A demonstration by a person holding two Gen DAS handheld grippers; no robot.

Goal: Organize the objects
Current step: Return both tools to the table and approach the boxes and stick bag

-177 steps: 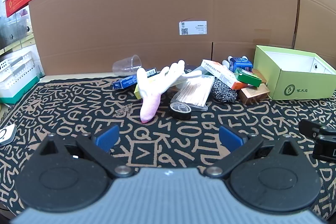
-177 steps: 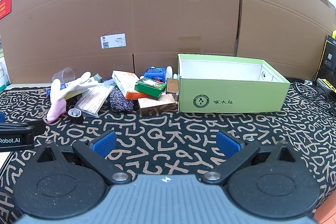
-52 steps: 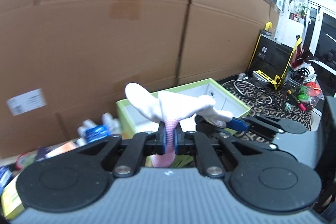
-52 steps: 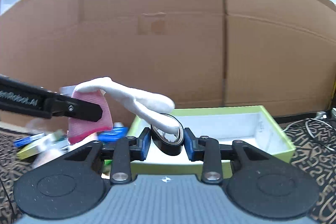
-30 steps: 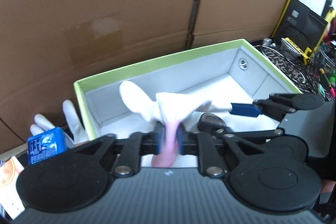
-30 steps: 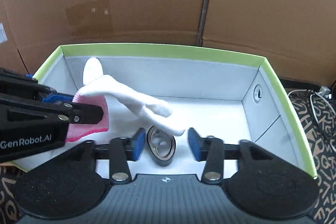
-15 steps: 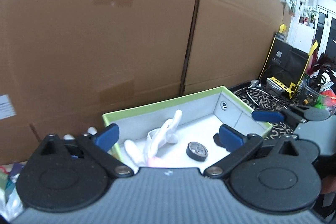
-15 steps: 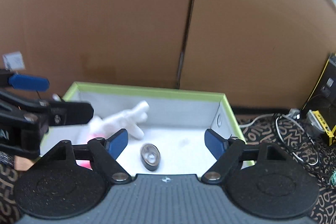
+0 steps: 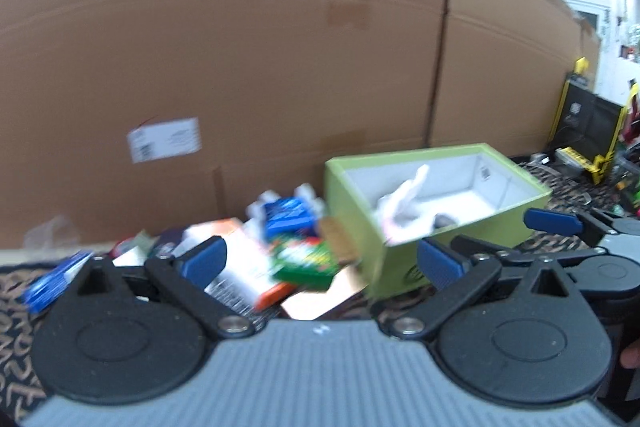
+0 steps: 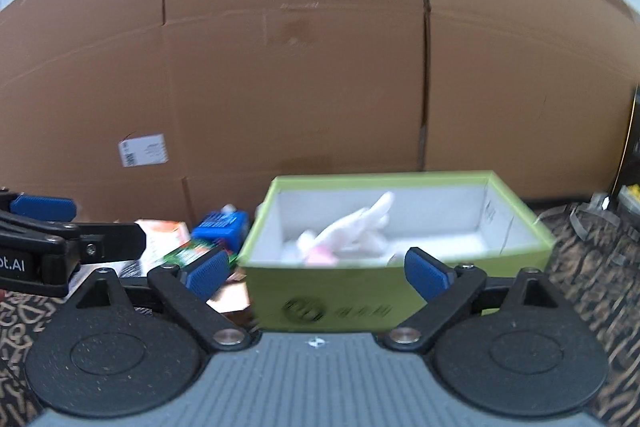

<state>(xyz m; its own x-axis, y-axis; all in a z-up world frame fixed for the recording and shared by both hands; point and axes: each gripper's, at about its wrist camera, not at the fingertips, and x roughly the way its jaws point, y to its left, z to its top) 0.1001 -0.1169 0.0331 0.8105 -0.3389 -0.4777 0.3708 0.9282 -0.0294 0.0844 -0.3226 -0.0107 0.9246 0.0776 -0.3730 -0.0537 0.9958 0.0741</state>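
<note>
A green box (image 9: 472, 231) (image 10: 400, 291) with a white inside stands on the patterned mat. The white and pink glove (image 9: 404, 215) (image 10: 344, 231) lies inside it, with a dark tape roll (image 9: 442, 221) beside it. My left gripper (image 9: 320, 263) is open and empty, back from the box and over the pile of small packages (image 9: 288, 251). My right gripper (image 10: 316, 269) is open and empty, in front of the box. The left gripper's fingers (image 10: 44, 207) show at the left of the right wrist view.
A tall cardboard wall (image 9: 280, 47) runs behind everything, with a white label (image 9: 164, 139). A blue packet (image 9: 286, 213), a green packet (image 9: 306, 261), an orange and white box (image 9: 240, 275) and a brown box (image 9: 324, 299) lie left of the green box. Cables and clutter (image 9: 580, 163) sit at far right.
Both grippers have let go of the glove and the tape roll inside the box, opened wide, and pulled back. The left view has swung left toward the pile.
</note>
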